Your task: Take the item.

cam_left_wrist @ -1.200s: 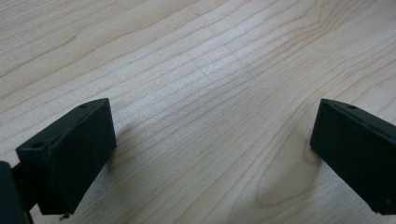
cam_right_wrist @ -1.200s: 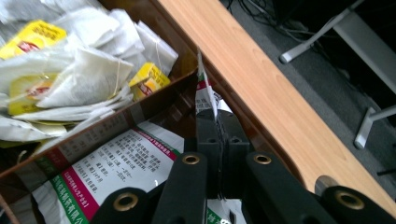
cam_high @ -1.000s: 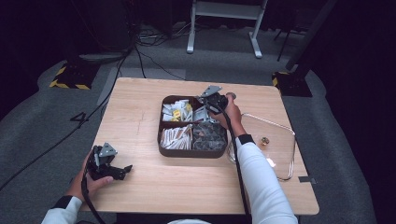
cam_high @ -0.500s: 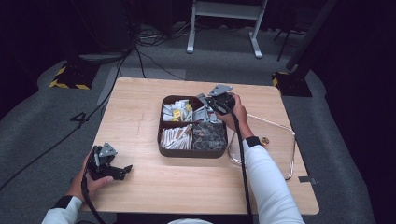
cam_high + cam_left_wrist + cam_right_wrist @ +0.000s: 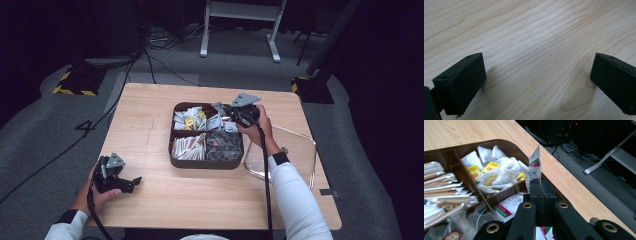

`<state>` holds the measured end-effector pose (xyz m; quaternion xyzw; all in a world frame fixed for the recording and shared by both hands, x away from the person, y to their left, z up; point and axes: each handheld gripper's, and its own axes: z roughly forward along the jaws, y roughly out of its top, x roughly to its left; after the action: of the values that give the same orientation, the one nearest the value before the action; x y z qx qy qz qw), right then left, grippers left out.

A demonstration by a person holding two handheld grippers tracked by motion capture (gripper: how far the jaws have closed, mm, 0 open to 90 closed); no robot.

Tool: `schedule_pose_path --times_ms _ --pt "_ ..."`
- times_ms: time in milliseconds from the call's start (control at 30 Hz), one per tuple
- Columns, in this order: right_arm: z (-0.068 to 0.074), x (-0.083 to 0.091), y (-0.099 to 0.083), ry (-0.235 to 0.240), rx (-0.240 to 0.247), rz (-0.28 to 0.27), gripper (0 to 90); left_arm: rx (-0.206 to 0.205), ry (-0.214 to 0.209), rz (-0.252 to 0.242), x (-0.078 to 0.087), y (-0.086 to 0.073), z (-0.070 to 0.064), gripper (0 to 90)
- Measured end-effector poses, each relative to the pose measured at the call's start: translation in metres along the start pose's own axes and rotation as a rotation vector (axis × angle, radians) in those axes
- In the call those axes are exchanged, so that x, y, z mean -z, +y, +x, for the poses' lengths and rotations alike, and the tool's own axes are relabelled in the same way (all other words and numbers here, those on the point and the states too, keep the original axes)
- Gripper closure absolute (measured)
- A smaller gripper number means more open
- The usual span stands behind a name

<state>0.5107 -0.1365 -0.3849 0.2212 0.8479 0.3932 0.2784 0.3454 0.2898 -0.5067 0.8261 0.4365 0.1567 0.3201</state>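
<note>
On the wooden table, my right gripper pinches a packet above the tray; my left gripper gapes empty, well apart.

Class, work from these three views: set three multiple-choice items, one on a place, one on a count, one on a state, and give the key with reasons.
1. Where is the right gripper?
A. over the far right part of the tray
B. on the floor
C. beside the left gripper

2. How many compartments has the tray?
A. two
B. four
C. six

3. How does the left gripper stand?
A. shut on a packet
B. open over bare table
C. inside the tray

Key: A, it sits above that corner; B, dividers cross once; B, its jaws stand wide apart with wood between. The right gripper is shut on a printed sachet.
</note>
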Motion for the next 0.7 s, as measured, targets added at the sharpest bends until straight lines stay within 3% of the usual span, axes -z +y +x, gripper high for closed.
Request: schedule_pose_path --times_ms 700 --pt "0.011 0.054 -0.021 0.056 -0.004 -0.085 90.0 0.000 0.000 0.000 0.000 0.000 0.000 0.5"
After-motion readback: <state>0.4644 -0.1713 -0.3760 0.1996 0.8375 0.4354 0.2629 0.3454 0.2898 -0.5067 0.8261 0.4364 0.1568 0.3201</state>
